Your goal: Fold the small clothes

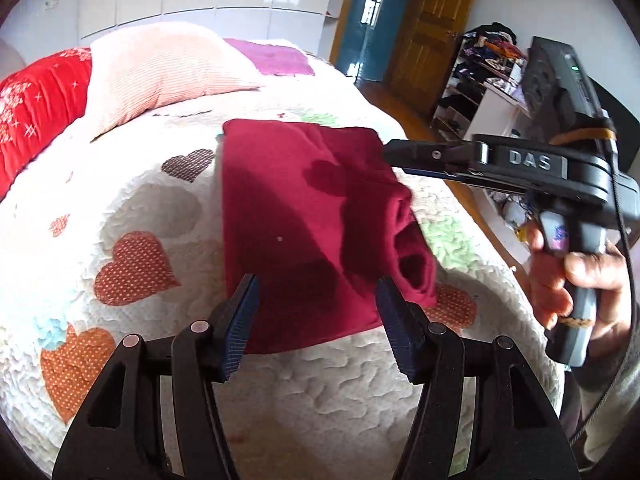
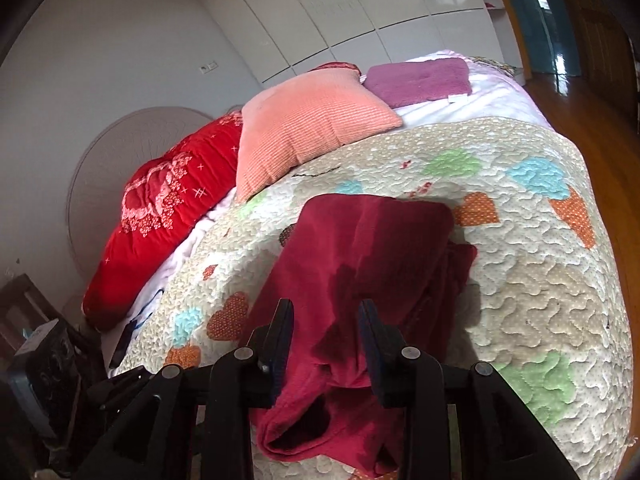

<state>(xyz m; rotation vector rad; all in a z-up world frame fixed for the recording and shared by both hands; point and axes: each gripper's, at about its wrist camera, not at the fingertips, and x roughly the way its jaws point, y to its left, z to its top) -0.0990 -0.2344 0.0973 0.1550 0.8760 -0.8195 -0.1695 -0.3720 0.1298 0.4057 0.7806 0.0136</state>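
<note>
1. Dark red garment (image 1: 304, 220) lay partly folded on the heart-patterned quilt (image 1: 140, 216) of the bed, centre of the left wrist frame; sleeve opening faced lower right.
2. Left gripper (image 1: 316, 320) was open, fingers spread over the garment's near edge, holding nothing.
3. Right gripper (image 2: 326, 344) was open above the garment (image 2: 360, 264); in the left view it reached in from the right toward the top right corner.
4. Peach pillow (image 2: 308, 128) and red cushion (image 2: 160, 216) sat upper left.

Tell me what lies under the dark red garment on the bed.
The folded dark red fleece garment lies on the cream quilted bedspread with patchwork hearts. The quilt shows all around it; whatever lies directly beneath is covered.
</note>
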